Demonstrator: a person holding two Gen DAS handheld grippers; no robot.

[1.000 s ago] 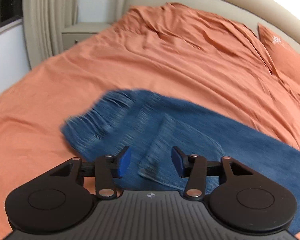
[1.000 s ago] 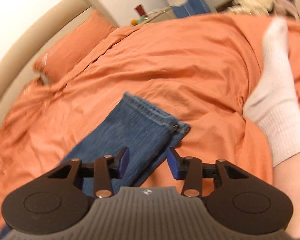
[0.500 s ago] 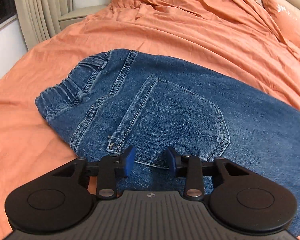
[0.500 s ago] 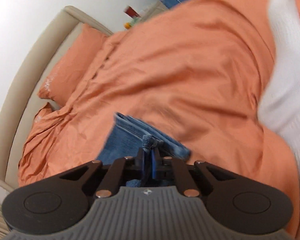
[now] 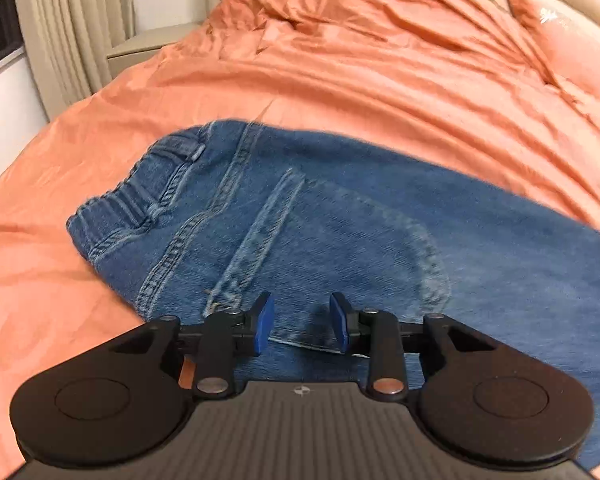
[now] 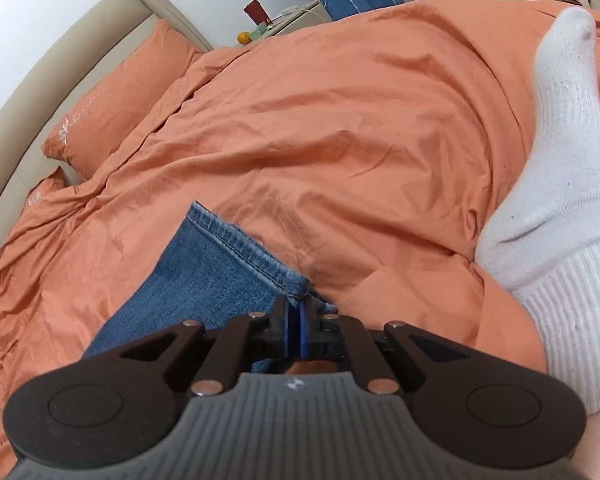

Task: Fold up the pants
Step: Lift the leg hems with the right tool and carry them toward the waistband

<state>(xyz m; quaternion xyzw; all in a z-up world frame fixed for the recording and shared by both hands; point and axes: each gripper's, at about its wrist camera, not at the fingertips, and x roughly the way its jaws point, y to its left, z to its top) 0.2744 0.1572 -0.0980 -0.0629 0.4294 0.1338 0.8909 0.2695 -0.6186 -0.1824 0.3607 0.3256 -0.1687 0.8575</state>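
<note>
1. So far the jeans (image 5: 340,232) lie flat on the orange bed (image 5: 340,80), already halved lengthwise by the look of it, back pocket up; cross folds still to do.
2. Right tongs (image 6: 299,320) are closed tight on the hem corner (image 6: 300,292) of the leg end.
3. Left tongs (image 5: 302,322) are partly open over the waist end, pads (image 5: 264,322) w/ denim between but not pinching.
4. Containers: none in view. A socked foot (image 6: 556,184) rests on the bed nearby.

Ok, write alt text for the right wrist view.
The right gripper is shut on the hem corner of blue jeans lying on an orange duvet. A foot in a white sock rests on the bed at right; an orange pillow lies by the headboard.
</note>
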